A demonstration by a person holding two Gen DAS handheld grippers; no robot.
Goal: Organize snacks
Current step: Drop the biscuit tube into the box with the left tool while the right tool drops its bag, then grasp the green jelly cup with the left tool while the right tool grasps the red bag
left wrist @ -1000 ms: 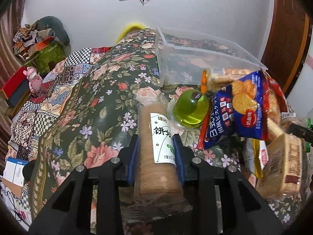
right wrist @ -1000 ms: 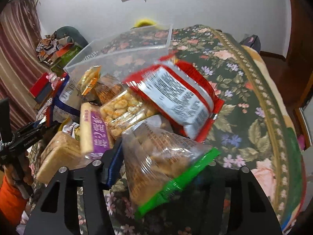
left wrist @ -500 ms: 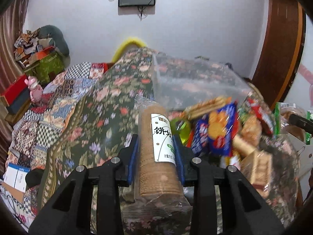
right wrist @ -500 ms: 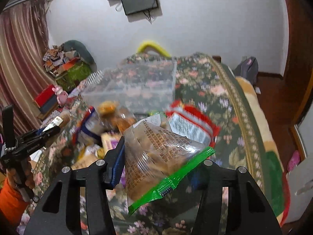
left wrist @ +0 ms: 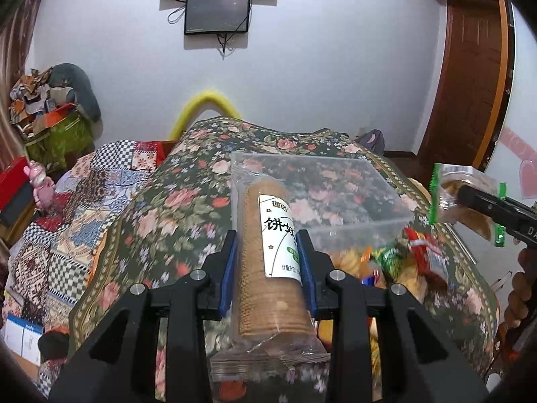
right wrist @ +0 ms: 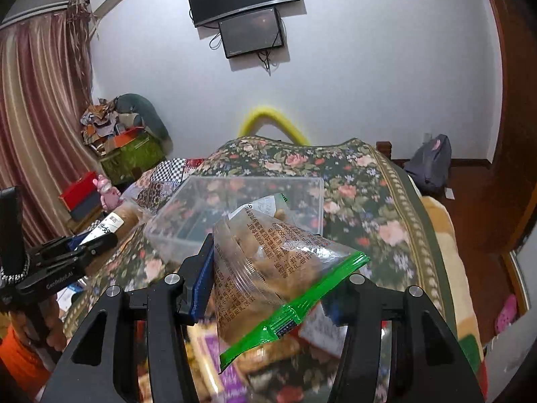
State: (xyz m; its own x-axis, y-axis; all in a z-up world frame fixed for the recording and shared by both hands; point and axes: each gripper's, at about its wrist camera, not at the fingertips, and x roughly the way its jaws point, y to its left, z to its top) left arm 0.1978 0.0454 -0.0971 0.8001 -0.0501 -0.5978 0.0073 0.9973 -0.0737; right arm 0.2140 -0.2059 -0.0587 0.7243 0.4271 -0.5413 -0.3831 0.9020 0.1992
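My left gripper (left wrist: 266,252) is shut on a brown biscuit roll (left wrist: 268,262) with a white label, held in the air over the bed. My right gripper (right wrist: 268,268) is shut on a clear snack bag with green seams (right wrist: 268,268), also lifted. A clear plastic bin (left wrist: 322,194) sits open on the floral bedspread ahead of both grippers; it also shows in the right wrist view (right wrist: 241,208). The right gripper with its bag appears at the right edge of the left wrist view (left wrist: 486,201). The left gripper and roll show at the left of the right wrist view (right wrist: 84,245).
A pile of snack packets (left wrist: 402,262) lies on the floral bedspread (left wrist: 167,208) below the bin's near side, blurred in the right wrist view (right wrist: 214,362). A patchwork quilt (left wrist: 67,208) covers the bed's left. Clutter and a green box (left wrist: 53,134) stand at the far left.
Both grippers have risen from the snack pile with their packages. The bin now lies lower and farther in each view, and the pile has dropped beneath them.
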